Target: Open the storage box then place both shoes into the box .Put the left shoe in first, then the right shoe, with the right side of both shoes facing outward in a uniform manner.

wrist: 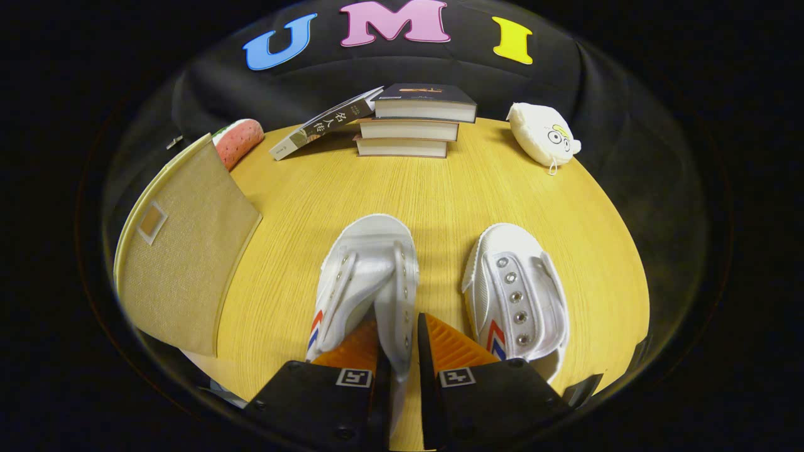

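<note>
Canvas left shoe [367, 282] lay near on the wooden table [440, 194], its soft, light right collar wall pinched between the gripper's [397, 342] narrowed fingers; storage box [182, 251] stood left.

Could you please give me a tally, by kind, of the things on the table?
White shoes: 2, left shoe pinched between the fingers, right shoe
Books: 4
Plush toys: 2, white, strawberry
Storage box: 1
Total: 9

White shoes [440, 282] with red-and-blue chevrons, beige woven box [182, 251], yellow wood-grain table [433, 188].
</note>
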Demonstrator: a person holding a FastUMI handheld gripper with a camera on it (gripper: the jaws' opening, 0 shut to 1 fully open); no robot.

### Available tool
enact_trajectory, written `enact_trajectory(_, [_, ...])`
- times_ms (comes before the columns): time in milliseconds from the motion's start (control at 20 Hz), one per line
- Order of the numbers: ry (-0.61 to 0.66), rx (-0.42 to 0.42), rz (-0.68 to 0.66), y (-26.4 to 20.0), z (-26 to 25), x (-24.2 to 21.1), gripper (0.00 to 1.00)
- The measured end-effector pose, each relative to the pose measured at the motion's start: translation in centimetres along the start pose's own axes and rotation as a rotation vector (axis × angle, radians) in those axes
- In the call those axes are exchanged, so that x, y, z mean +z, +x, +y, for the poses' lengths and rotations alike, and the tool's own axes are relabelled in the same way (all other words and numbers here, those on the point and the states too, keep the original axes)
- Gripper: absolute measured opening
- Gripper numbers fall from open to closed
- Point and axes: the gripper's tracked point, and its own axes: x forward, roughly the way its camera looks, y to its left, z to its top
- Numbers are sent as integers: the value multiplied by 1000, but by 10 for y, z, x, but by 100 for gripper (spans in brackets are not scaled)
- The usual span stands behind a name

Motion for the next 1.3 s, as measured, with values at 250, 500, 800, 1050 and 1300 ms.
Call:
enact_trajectory(250, [134,21,27,-2,1,3,8])
enact_trajectory(500, [207,61,2,-30,4,14,6])
enact_trajectory(800, [248,71,-50,-69,11,43,6])
enact_trajectory(1050, [265,74,-91,-111,29,89,5])
enact_trajectory(1300, [277,134,-167,-154,73,152,5])
